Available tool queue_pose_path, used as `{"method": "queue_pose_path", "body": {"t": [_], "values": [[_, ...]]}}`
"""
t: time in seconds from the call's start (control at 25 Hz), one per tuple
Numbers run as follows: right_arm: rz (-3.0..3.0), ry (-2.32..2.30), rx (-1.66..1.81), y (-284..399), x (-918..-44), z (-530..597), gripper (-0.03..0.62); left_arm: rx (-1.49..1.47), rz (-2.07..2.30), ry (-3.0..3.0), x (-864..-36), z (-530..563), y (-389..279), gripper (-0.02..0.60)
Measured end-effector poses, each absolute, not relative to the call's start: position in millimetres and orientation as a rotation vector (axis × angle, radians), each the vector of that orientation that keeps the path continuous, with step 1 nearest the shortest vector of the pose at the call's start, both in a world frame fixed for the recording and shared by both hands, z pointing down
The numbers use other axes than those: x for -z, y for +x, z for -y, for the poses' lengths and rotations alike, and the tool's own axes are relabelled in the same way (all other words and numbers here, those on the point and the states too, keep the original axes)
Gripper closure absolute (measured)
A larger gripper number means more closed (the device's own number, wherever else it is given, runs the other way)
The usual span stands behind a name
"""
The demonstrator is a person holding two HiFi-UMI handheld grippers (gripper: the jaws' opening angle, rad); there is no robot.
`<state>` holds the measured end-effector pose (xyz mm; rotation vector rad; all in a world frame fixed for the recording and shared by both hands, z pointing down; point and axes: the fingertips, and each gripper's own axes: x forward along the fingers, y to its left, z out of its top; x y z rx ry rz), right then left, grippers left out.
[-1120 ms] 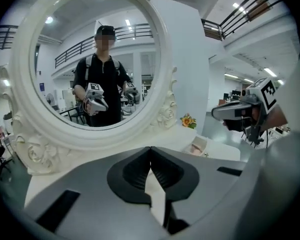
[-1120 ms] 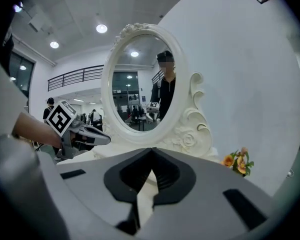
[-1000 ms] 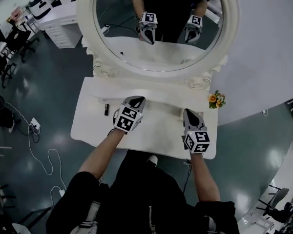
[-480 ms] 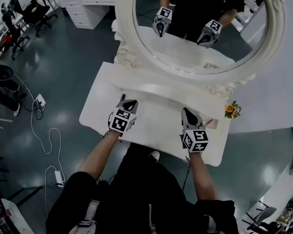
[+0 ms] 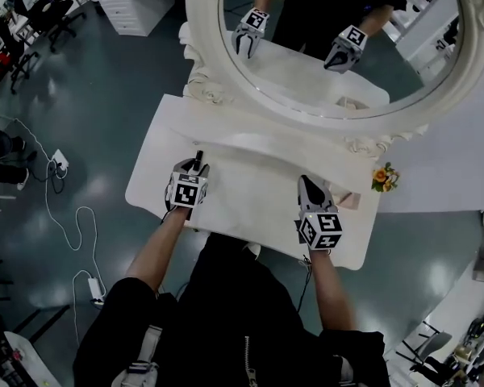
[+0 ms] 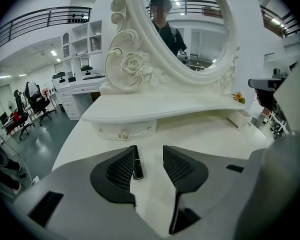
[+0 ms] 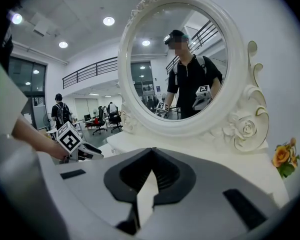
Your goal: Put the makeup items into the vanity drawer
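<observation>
A slim dark makeup stick [image 6: 136, 162] is recorded lying flat on the white desk [image 5: 250, 208], near its left rear, just in front of the raised shelf [image 6: 155, 106]. It points roughly along the line of the left gripper [image 6: 150, 151]. The stick is judged to be light, rigid and smooth-cased, so it is likely to roll or skid if nudged from one side only. Hold is best taken across its narrow width at mid-length, with both ribbed pads brought on squarely. The left gripper is angled down over it, and its jaws have just been opening. They stand spread, with the stick between them, close against the left-hand pad and well clear of the right-hand one. Whether the near pad touches it cannot be determined; no pinch is made. Directly beyond the stick, a small drawer [image 6: 124, 130] with a round knob [image 6: 123, 133] is set under the shelf and is noted as closed. At the shelf's right end a box-like part [image 6: 240, 118] projects forward and may be a second drawer pulled out; this is not confirmed. The right gripper [image 7: 151, 154] is held level over the right side of the desk, its jaws pressed together with nothing between them. Behind the shelf stands an oval mirror [image 5: 202, 55] in a carved white frame, in which both grippers are reflected. A small spray of orange flowers [image 5: 382, 177] is fixed at the frame's lower right.
</observation>
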<state>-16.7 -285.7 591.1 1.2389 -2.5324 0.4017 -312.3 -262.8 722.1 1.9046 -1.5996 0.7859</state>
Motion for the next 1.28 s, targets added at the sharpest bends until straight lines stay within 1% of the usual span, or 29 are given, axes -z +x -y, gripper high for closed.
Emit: {"method": "queue_pose_path", "body": {"t": [0.44,0.6,0.64,0.72,1.04,1.28], "values": [[2.479,1.32,-0.422,3.2,-595.8,291.1,0.588,-0.847,1.56,1.728,-768.8,261.0,-342.8,0.41],[2.477,1.352,-0.432,4.6,-593.4,291.1,0.588,-0.874,1.553,1.69,-778.1,255.0,-346.9,0.457],[2.481,1.358,-0.432,4.2,-591.8,291.0,0.588,-0.871,1.553,1.69,-778.7,254.7,-347.1,0.474],[2.485,1.364,-0.429,5.3,-589.5,290.2,0.588,-0.866,1.554,1.688,-779.7,254.2,-346.6,0.482],[2.473,1.367,-0.403,18.6,-588.1,284.2,0.588,-0.849,1.577,1.68,-778.5,254.4,-348.8,0.485],[2.483,1.373,-0.401,25.4,-585.2,280.7,0.588,-0.747,1.632,1.733,-747.0,259.7,-347.6,0.485]]}}
